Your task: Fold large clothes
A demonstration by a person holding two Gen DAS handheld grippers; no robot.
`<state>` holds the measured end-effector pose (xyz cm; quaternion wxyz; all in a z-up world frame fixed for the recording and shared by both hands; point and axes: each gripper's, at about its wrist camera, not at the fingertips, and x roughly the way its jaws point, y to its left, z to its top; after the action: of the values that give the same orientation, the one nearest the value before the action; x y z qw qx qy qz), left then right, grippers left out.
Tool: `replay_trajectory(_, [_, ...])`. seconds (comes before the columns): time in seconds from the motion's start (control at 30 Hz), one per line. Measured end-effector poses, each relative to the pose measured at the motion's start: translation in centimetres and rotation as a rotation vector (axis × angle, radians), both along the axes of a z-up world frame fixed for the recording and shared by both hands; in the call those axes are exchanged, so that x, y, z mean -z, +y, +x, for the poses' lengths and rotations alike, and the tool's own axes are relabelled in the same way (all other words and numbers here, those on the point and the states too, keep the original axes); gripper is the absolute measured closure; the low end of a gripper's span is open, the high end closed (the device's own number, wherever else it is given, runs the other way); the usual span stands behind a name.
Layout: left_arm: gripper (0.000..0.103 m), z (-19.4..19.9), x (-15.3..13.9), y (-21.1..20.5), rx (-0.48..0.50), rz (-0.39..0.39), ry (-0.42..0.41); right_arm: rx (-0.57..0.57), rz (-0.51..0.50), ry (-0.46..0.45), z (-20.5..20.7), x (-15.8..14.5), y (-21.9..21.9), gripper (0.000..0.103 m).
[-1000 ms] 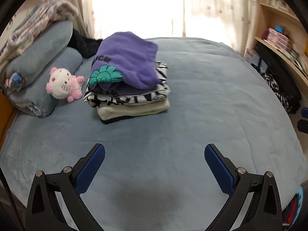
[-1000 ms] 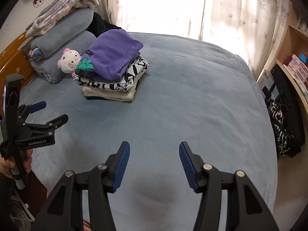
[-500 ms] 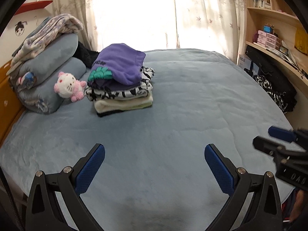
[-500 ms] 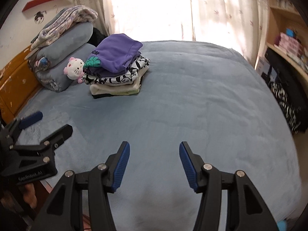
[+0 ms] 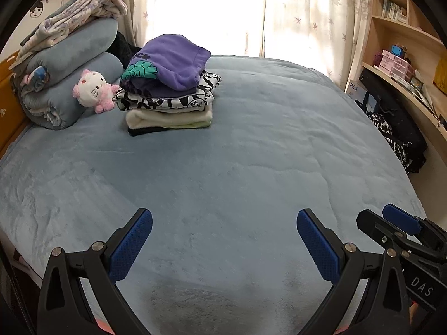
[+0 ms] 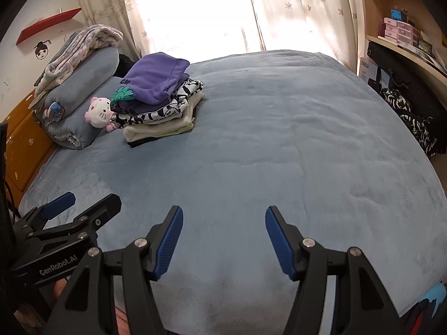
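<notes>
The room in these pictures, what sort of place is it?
Most likely a bedroom in a home. A wide bed under a blue fleece cover fills the view, with rolled bedding and a plush cat toy at its head, and a stack of folded clothes beside them.

Both wrist cams, angled down, bed (image 5: pixel 251 153) shared

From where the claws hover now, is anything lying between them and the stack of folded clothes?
Nothing visible. Bare blue blanket runs from the left claw and the right claw, whose jaws are opening empty, to the stack of folded clothes. The plush toy sits beside the stack, off the path.
</notes>
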<state>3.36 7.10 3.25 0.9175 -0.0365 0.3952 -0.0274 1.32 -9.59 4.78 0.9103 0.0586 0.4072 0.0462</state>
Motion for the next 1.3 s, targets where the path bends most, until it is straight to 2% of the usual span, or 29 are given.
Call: replay_trajectory(1.3, [0.001, 0.39, -0.01, -0.24, -0.026, 0.031, 0.002, 0.008, 0.034, 0.011, 0.49, 0.54, 0.14, 0.041])
